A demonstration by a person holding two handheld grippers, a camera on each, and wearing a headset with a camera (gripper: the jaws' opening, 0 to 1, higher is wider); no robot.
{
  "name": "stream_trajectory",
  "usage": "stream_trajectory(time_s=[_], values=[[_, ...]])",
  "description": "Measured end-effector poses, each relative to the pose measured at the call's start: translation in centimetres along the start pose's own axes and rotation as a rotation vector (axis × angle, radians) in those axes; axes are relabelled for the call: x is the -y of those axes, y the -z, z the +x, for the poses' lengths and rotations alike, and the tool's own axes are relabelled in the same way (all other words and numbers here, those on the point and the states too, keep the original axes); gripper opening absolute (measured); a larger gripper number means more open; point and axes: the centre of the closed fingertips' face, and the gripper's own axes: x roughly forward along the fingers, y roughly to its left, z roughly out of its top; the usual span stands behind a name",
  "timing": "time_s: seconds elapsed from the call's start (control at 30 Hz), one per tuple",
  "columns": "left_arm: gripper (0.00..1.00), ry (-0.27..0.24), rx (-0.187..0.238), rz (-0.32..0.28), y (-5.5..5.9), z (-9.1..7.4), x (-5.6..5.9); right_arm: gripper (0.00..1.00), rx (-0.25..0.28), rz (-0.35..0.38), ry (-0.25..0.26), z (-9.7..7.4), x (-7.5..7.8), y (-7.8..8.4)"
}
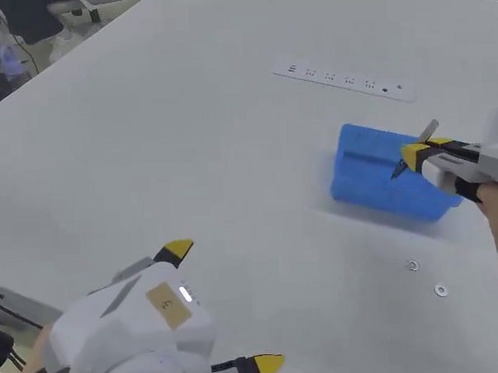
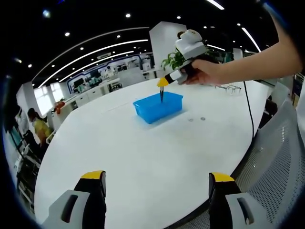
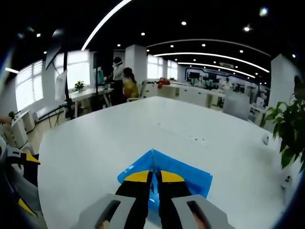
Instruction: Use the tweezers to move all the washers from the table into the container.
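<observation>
And the right gripper (image 1: 414, 155) is poised over the blue container (image 1: 373, 189), jaws pinched in tight on the tweezers (image 1: 399, 168), whose tips point down inside the container's rim. The right gripper view looks straight along those closed jaws, with the thin tweezers (image 3: 152, 160) running out over the blue walls. Is there a washer between the tips? Too small to tell.

This looks like the drop-off step. Two washers (image 1: 413, 266) lie on the table (image 1: 189, 139) off the container's near side, close to one another and clear of its wall, so the job isn't finished. The left gripper (image 1: 224, 308) sits well off from the container's near-left corner, jaws spread wide, holding nothing. A power strip (image 1: 343, 79) lies beyond the container's far side.

What next? If a washer is on board, the squeeze must ease so it falls inside the container. Then the tweezers need to lift clear of the wall and swing to the closer washer. That calls for a low, careful approach with the tips straddling its edge. A thin flat ring on a smooth top will likely skid if nudged
</observation>
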Motion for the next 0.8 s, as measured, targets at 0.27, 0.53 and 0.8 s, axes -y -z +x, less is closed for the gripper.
stream_trajectory(time_s=[0.27, 0.53, 0.8], values=[[0.9, -0.005, -0.001, -0.005, 0.0, 0.0, -0.1, 0.02, 0.027, 0.006, -0.007, -2.2, -0.5, -0.5], [0.91, -0.001, -0.015, -0.002, 0.2, 0.1, -0.1, 0.02, -0.001, -0.005, -0.014, -3.4, -1.6, 1.0], [0.91, -0.005, -0.019, 0.001, 0.3, 0.2, -0.1, 0.02, -0.053, 0.027, -0.03, -4.1, -2.6, 3.7]])
